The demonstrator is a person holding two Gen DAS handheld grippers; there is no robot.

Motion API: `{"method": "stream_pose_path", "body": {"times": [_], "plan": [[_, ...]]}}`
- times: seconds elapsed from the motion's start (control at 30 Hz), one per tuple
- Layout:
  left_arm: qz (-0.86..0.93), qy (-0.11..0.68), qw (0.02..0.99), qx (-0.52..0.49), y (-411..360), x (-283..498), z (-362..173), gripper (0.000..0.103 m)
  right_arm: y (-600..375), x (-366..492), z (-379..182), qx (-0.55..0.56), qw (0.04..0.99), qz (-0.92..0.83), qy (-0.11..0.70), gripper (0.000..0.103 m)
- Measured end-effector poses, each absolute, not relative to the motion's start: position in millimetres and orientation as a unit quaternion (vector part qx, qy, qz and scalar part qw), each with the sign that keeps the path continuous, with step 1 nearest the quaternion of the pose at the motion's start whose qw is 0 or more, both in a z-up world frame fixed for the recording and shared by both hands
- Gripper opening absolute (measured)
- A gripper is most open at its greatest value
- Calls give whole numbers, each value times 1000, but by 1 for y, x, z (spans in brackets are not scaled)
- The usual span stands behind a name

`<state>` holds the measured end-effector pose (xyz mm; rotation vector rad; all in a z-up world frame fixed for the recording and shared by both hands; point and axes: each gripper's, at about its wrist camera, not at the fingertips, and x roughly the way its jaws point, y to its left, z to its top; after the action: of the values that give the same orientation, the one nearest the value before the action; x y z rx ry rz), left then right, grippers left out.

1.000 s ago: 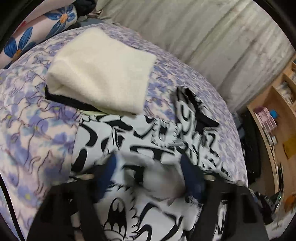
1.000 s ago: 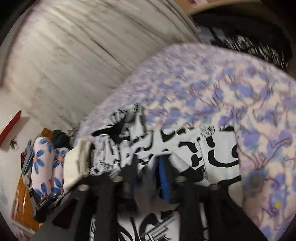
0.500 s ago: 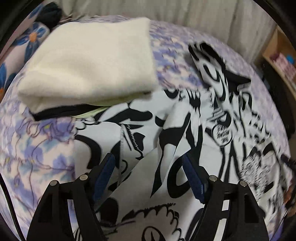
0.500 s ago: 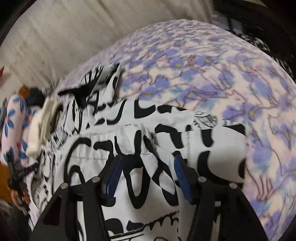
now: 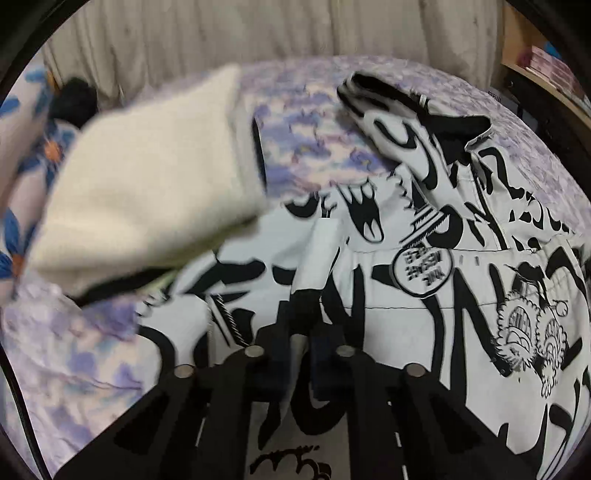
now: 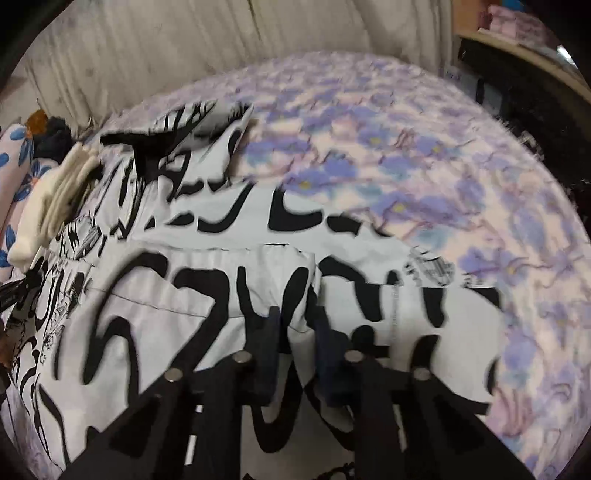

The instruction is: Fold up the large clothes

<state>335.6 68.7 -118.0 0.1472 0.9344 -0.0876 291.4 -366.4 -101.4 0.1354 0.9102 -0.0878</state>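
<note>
A large white garment with bold black cartoon print (image 5: 461,280) lies spread on the bed, its collar end bunched at the far side. My left gripper (image 5: 300,334) is shut on a raised fold of it near the garment's left edge. In the right wrist view the same garment (image 6: 177,288) fills the lower left. My right gripper (image 6: 298,325) is closing, its jaws nearly together with a ridge of the cloth pinched between the fingers (image 6: 271,332). Both grippers point steeply down at the fabric.
A folded cream knit (image 5: 147,177) on a dark piece lies beside the garment's left edge, the cream knit (image 6: 55,199) also showing in the right wrist view. The purple floral bedspread (image 6: 424,166) extends right. Floral pillows (image 5: 22,155), a pale curtain (image 5: 258,29) and a wooden shelf (image 5: 546,70) surround the bed.
Both grippers have come down onto the garment and rolled. Their jaws stood open half a second ago and have now closed on folds of the cloth.
</note>
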Motion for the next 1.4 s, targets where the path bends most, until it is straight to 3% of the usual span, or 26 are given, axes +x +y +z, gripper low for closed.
{"method": "stream_pose_path", "body": {"times": [0.33,0.67,0.77,0.8,0.87,0.93,1.0,1.27,1.33,1.4], "plan": [[-11,382,924,12,79,352,-59,4,-372,305,-43,107,934,-64,336,12],[16,464,886,11,81,399,-151,8,-372,361,-139,85,885,-120,441,14],[12,463,886,-1,84,403,-159,11,-377,359,-140,92,884,-134,438,29],[10,463,886,-2,84,402,-158,12,-381,359,-139,103,881,-135,441,38],[14,461,887,-1,86,401,-154,19,-391,358,-135,132,874,-131,450,42],[27,455,890,8,88,394,-146,39,-395,353,-127,150,873,-131,446,43],[40,442,896,14,92,387,-137,47,-393,342,-115,157,877,-138,432,43],[15,418,908,15,79,348,-109,46,-341,329,-85,137,895,-89,415,43],[-2,417,909,9,68,338,-104,37,-316,331,-83,125,894,-69,424,43],[-29,423,905,2,51,328,-102,36,-291,333,-86,126,892,-35,432,43]]}}
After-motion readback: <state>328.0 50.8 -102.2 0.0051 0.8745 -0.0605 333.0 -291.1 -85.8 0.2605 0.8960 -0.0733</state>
